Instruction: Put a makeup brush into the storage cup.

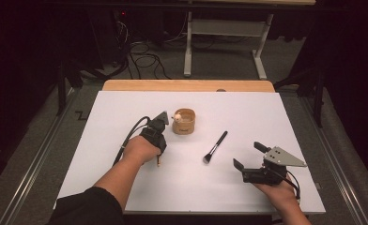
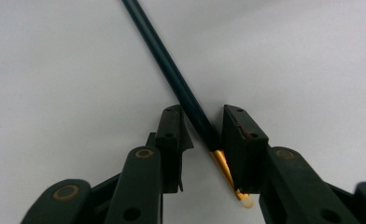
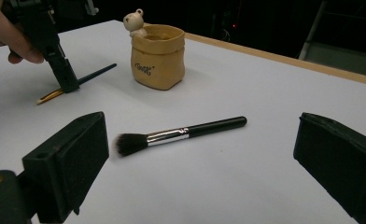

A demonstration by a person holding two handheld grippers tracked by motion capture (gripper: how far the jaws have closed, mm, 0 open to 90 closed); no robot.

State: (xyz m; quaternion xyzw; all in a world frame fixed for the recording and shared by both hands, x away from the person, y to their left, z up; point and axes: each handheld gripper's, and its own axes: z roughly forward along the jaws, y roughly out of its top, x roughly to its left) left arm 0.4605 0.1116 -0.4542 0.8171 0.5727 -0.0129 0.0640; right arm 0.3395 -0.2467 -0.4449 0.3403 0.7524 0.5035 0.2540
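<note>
From the high view, your left gripper [image 1: 159, 123] points down at the white table [image 1: 248, 187] just left of the tan pot [image 1: 184, 121] with its little bear figure, and the gold end of a thin brush [image 1: 158, 161] pokes out below your hand. Your right gripper [image 1: 249, 157] rests well apart near the table's right front, with the fluffy makeup brush [image 1: 215, 146] lying loose between the two hands. In the left gripper view, the jaws stand on either side of the thin brush [image 2: 181, 88] where the dark handle meets the gold ferrule; they are narrowed close around it, the right pad [image 2: 239, 140] looks to touch it, but a sliver of gap shows at the left pad, so you do not seem to have a firm pinch yet. The brush lies flat on the table and looks light, stiff and smooth, so it may roll or pivot; taking hold near the ferrule, as you are, seems sensible. In the right gripper view, your own jaws are spread wide and empty, framing the makeup brush [image 3: 176, 134], which lies flat, bristles toward you. Beyond it sits the pot [image 3: 158, 56], and the left gripper [image 3: 64, 74] stands over the thin brush [image 3: 78, 84].
</note>
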